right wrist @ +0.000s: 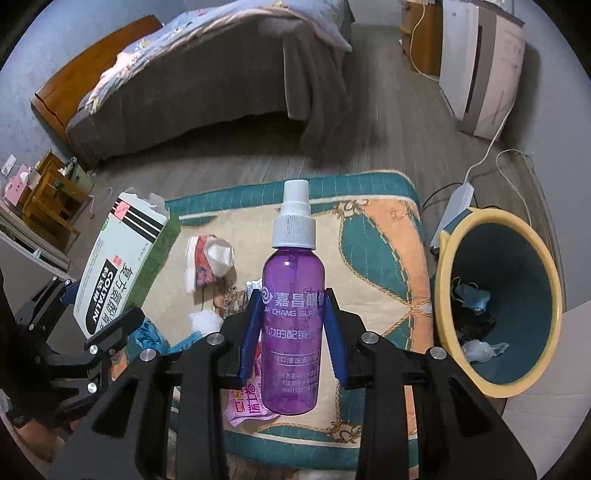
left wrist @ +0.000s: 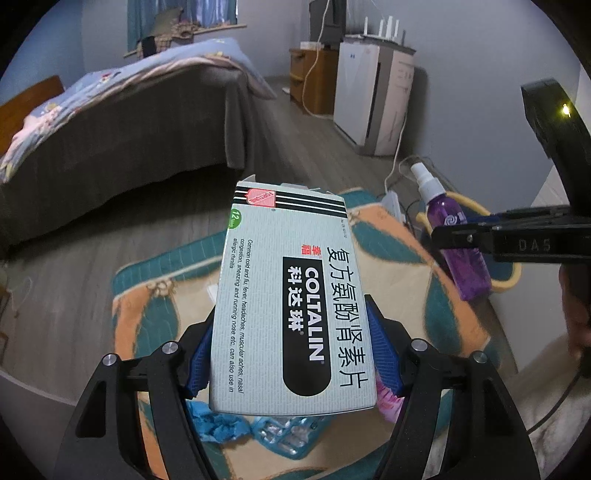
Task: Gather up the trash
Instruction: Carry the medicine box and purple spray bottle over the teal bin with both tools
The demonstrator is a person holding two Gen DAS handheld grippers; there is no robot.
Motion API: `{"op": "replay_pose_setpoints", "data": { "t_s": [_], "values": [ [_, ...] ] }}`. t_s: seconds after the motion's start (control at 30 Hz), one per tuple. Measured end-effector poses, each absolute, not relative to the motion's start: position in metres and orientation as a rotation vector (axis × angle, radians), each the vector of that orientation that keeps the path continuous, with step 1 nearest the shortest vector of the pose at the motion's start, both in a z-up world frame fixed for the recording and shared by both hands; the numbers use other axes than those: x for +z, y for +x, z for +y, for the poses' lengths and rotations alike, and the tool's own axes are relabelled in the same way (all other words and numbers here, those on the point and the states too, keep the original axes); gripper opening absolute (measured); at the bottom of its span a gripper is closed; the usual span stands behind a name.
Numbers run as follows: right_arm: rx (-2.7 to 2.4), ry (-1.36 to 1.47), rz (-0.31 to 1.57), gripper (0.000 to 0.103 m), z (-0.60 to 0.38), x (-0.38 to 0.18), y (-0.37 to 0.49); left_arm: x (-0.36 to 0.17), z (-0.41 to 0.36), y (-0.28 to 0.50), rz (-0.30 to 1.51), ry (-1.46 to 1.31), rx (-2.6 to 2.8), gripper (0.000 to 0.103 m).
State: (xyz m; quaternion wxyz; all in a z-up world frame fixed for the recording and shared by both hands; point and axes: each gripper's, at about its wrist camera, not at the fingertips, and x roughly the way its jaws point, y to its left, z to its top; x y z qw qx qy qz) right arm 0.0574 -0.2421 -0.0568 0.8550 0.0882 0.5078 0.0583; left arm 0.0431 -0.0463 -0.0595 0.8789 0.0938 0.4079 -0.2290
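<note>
Left tool point(left wrist: 291, 354) pinches medicine box point(left wrist: 284, 295); right tool point(right wrist: 291, 332) pinches spray bottle point(right wrist: 291, 314); bin point(right wrist: 461, 258) interior right-view only.

A home bedroom is indicated by a made bed point(right wrist: 207, 62) with a patterned quilt and wooden headboard point(right wrist: 92, 70), grey wood-look flooring point(left wrist: 314, 147), a curtained window point(left wrist: 177, 18), a white air purifier point(left wrist: 373, 96) against the wall, and a floral rug point(right wrist: 369, 229).

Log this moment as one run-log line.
left tool: holds medicine box | right tool: holds purple spray bottle | bin: beside rug
</note>
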Motion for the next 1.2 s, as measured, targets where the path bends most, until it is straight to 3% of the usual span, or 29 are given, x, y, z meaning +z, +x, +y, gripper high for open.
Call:
{"op": "replay_pose_setpoints", "data": {
  "t_s": [0.73,1.2],
  "values": [
    [0.052,0.227,0.905,0.032,-0.316,-0.002,0.032,0.005,-0.067,0.044,0.733,0.168,-0.490,0.072],
    [-0.024,0.280,0.862,0.032,-0.374,0.000,0.011,0.009,-0.129,0.033,0.725,0.241,-0.592,0.071]
  ]
}}
